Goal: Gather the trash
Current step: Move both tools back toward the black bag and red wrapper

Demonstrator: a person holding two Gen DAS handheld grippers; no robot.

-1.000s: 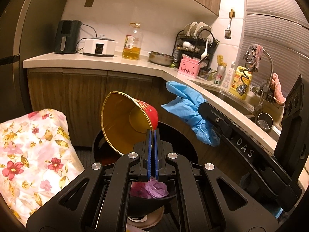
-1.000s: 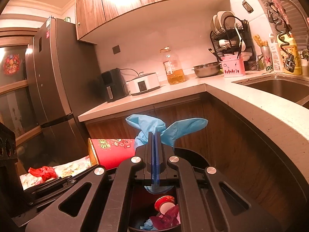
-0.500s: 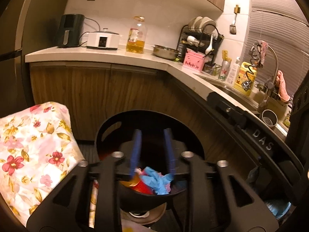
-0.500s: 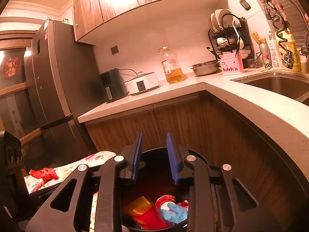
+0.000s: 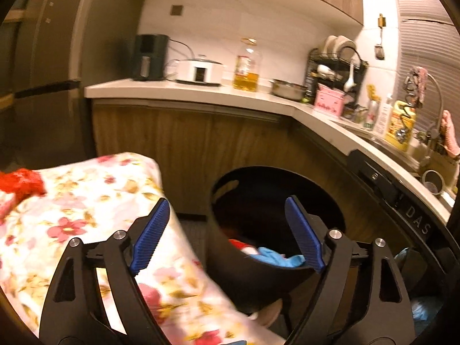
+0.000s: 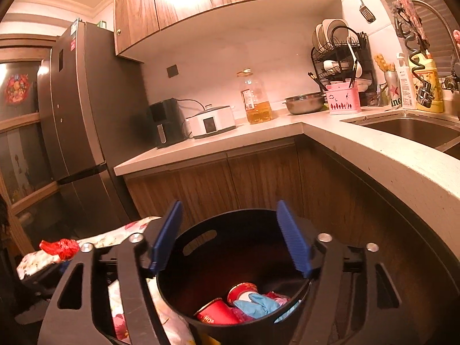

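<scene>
A black round bin (image 6: pixel 244 247) stands on the floor by the wooden cabinets. Inside it lie a red paper cup (image 6: pixel 218 312), a second red cup (image 6: pixel 243 290) and a blue glove (image 6: pixel 258 306); the glove (image 5: pixel 276 257) also shows in the left wrist view. My right gripper (image 6: pixel 230 237) hangs over the bin (image 5: pixel 258 276), its jaws opening with nothing between them. My left gripper (image 5: pixel 227 234) is at the bin's left rim, its jaws also opening and empty. A crumpled red scrap (image 6: pixel 60 248) lies on the floral cloth (image 5: pixel 86 201); the same red scrap (image 5: pixel 21 182) shows at the far left.
The floral-covered table fills the left side. A counter (image 6: pixel 359 149) wraps round the back and right, carrying an oil bottle (image 6: pixel 256 100), a white cooker (image 6: pixel 211 120), a metal bowl (image 6: pixel 304 103) and a dish rack (image 6: pixel 342 57). A fridge (image 6: pixel 83 115) stands at the left.
Both grippers went from shut to wide apart. The red cup left the left gripper and the blue glove left the right one; both now lie in the bin. The left view swung left.
</scene>
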